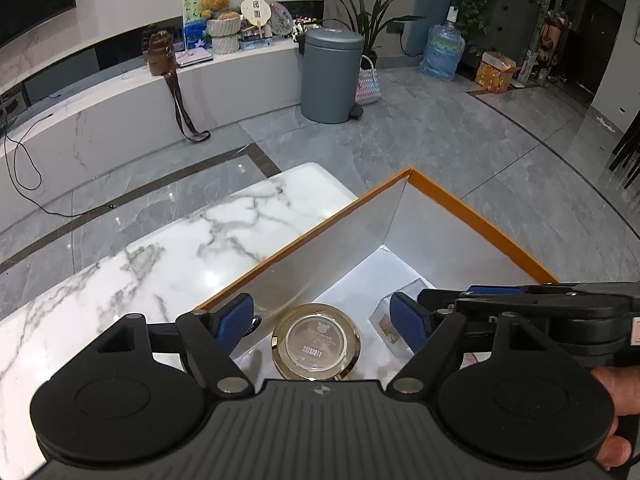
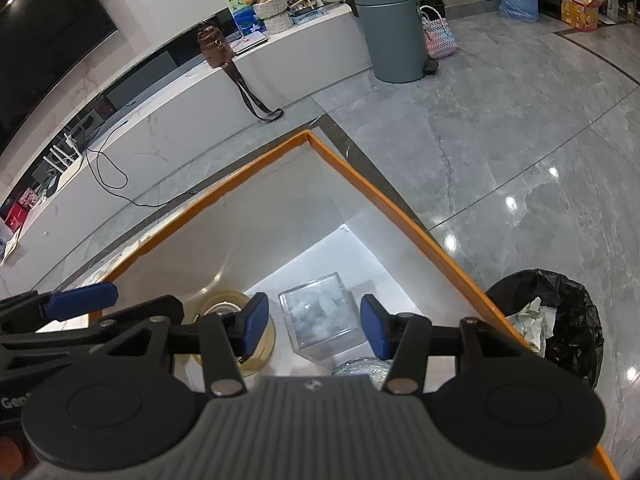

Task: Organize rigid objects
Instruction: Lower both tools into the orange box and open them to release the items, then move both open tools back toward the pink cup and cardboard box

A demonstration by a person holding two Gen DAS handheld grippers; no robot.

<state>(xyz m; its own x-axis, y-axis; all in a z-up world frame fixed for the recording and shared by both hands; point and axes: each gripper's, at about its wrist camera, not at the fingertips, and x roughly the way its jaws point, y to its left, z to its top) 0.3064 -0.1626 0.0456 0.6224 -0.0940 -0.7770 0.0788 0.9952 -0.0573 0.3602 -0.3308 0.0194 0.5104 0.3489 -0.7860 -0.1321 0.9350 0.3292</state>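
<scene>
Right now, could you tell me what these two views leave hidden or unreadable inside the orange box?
- Round gold-rimmed glass jar: base print too small to read in the left view; the right view's tool finger covers it.
- Clear square plastic box: whitish contents blurred.
- Sparkly rounded item: mostly behind the right tool body.
- Orange-edged cardboard box: near floor hidden by both tools.

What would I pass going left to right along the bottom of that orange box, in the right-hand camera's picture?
round gold-rimmed jar → clear plastic cube. The right hand-held gripper hangs open over them, its blue pads either side of the cube. Outside the orange box, further right: black-bagged bin.
</scene>
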